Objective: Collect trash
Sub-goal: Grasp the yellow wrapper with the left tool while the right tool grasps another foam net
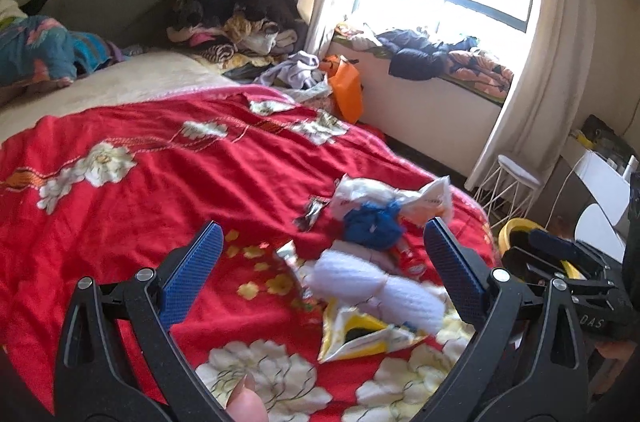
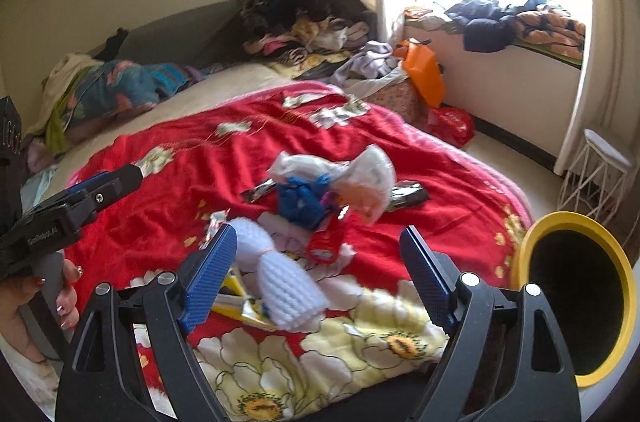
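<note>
A pile of trash lies on the red flowered blanket (image 1: 160, 162): a white knitted piece (image 1: 376, 286), a crumpled blue wad (image 1: 372, 226), white plastic wrappers (image 1: 384, 196), a yellow-white packet (image 1: 360, 336), a red wrapper (image 1: 412, 260) and a dark wrapper (image 1: 312, 214). My left gripper (image 1: 320, 254) is open and empty, its jaws wide around the pile from above. My right gripper (image 2: 318, 258) is open and empty over the white knitted piece (image 2: 280, 286). The blue wad (image 2: 300, 202) and red wrapper (image 2: 328, 242) lie just beyond it. The left gripper also shows in the right wrist view (image 2: 100, 190).
A yellow-rimmed bin (image 2: 576, 302) stands at the bed's right edge; it also shows in the left wrist view (image 1: 516, 234). Clothes are heaped at the head of the bed (image 1: 240, 14) and on the window sill (image 1: 440, 54). An orange bag (image 1: 346, 86) and a white wire stool (image 1: 516, 182) stand by the window.
</note>
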Demonstrator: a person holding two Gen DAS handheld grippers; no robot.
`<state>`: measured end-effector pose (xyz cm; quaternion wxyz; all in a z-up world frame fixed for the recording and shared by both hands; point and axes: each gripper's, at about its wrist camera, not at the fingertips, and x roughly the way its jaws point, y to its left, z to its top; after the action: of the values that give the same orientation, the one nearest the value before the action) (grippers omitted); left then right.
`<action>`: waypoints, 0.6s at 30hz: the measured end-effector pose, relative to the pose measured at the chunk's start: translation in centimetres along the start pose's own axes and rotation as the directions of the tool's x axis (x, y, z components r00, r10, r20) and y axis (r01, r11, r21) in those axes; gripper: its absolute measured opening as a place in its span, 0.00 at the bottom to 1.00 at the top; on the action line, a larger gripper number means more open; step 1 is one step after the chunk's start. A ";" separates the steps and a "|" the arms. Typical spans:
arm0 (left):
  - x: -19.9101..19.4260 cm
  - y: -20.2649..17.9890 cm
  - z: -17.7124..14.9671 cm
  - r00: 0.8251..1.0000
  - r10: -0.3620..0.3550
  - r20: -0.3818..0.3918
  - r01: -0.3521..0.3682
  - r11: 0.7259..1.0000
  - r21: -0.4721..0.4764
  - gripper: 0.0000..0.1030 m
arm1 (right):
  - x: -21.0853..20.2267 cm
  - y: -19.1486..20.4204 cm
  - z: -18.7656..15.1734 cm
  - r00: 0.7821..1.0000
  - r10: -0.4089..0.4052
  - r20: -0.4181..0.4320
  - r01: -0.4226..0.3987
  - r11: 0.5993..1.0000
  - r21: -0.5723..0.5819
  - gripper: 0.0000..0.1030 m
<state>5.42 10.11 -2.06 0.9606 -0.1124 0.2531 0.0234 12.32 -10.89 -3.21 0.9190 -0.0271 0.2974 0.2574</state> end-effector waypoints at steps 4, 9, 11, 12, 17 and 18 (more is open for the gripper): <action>0.5 1.6 -1.3 0.998 0.008 -0.065 -0.010 1.000 -0.022 0.90 | 1.6 0.8 -0.3 0.999 0.025 -0.041 -0.026 1.000 -0.016 0.79; 1.5 2.9 -3.3 0.990 -0.008 -0.143 0.003 0.999 -0.037 0.90 | 3.8 1.3 -1.1 0.993 0.050 -0.107 -0.054 0.998 -0.033 0.78; 2.1 3.1 -4.1 0.985 -0.017 -0.173 0.010 0.999 -0.041 0.84 | 4.8 1.4 -1.4 0.989 0.059 -0.134 -0.064 0.997 -0.035 0.78; 2.4 3.3 -4.6 0.981 -0.021 -0.192 0.011 0.999 -0.049 0.79 | 5.4 1.5 -1.7 0.987 0.059 -0.152 -0.065 0.997 -0.033 0.77; 4.0 3.0 -6.3 0.963 -0.079 -0.258 0.064 0.996 -0.067 0.73 | 8.3 1.4 -2.6 0.969 0.067 -0.239 -0.073 0.997 -0.018 0.66; 4.3 2.9 -6.5 0.959 -0.093 -0.267 0.076 0.994 -0.073 0.69 | 8.8 1.3 -2.9 0.965 0.066 -0.254 -0.073 0.997 -0.018 0.64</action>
<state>5.71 11.39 -10.29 0.9134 -0.1549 0.3757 -0.0252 16.25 -6.32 -10.37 0.8635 -0.0620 0.4095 0.2879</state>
